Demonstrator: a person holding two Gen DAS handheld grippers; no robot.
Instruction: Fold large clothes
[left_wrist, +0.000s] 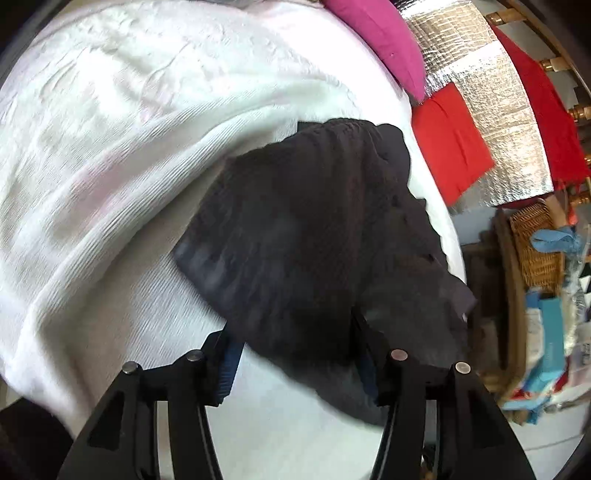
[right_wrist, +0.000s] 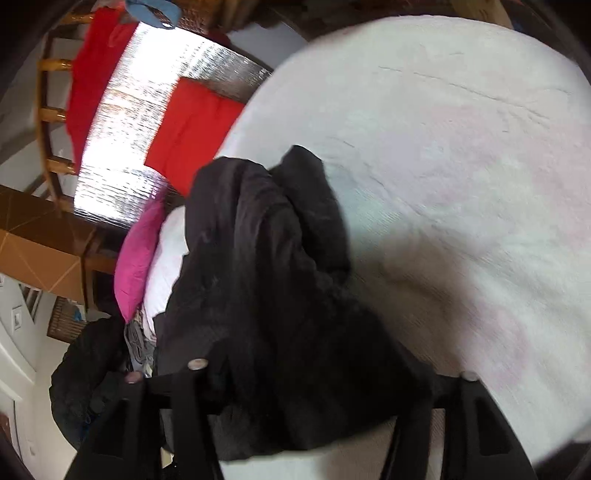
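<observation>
On the bed: a white bedspread (left_wrist: 110, 155) covers it, and a black garment (left_wrist: 306, 236) lies bunched on top, toward the edge nearest the red cloth.
Black garment: dark knitted fabric, crumpled rather than flat; its near end drapes over the fingers of both grippers.
Left gripper (left_wrist: 295, 354): fingers stand apart, with the garment's near corner lying between them and over the right-hand finger; whether the pads press on the fabric cannot be told.
Right gripper (right_wrist: 314, 402): mostly buried under the garment (right_wrist: 266, 280); the fabric hides the fingertips, so a grip cannot be told.
Beyond the garment: a red cloth (left_wrist: 450, 144) on a silver foil sheet (left_wrist: 491, 96), just off the bed's edge.
Beside the garment: a pink pillow (right_wrist: 136, 258) at the bed's side.
Past the bed: a wicker basket (left_wrist: 535, 247) near scattered clutter.
</observation>
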